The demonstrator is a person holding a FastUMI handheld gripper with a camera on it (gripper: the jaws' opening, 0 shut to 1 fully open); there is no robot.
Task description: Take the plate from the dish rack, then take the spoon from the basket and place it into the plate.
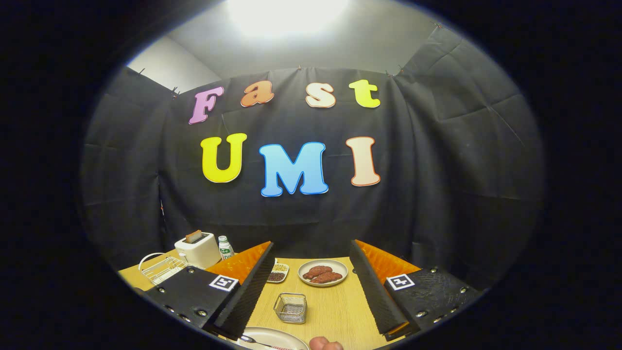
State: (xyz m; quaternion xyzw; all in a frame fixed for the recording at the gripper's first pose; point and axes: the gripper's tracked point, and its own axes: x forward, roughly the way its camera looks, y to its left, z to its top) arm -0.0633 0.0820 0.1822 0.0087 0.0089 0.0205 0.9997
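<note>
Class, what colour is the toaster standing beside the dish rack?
The toaster is cream white, clearest in the gripper view, beyond the open tongs.

Gripper point(311, 291) fingers spread wide apart, nothing between the pads; table point(335, 311) below them. Nearest, just ahead of the left finger, a plate point(272, 335) with a spoon point(255, 341) lying on it; a person's fingertips point(325, 344) beside the plate's right. Wire basket point(290, 307) stands farther ahead, between the fingers. Beyond it, a plate of food point(323, 272) at the table's far edge, with a small divided dish point(278, 273) to its left. Past the left finger: dish rack point(160, 268), toaster point(198, 250) behind it, bottle point(225, 247) right of the toaster, possibly touching it.
</note>
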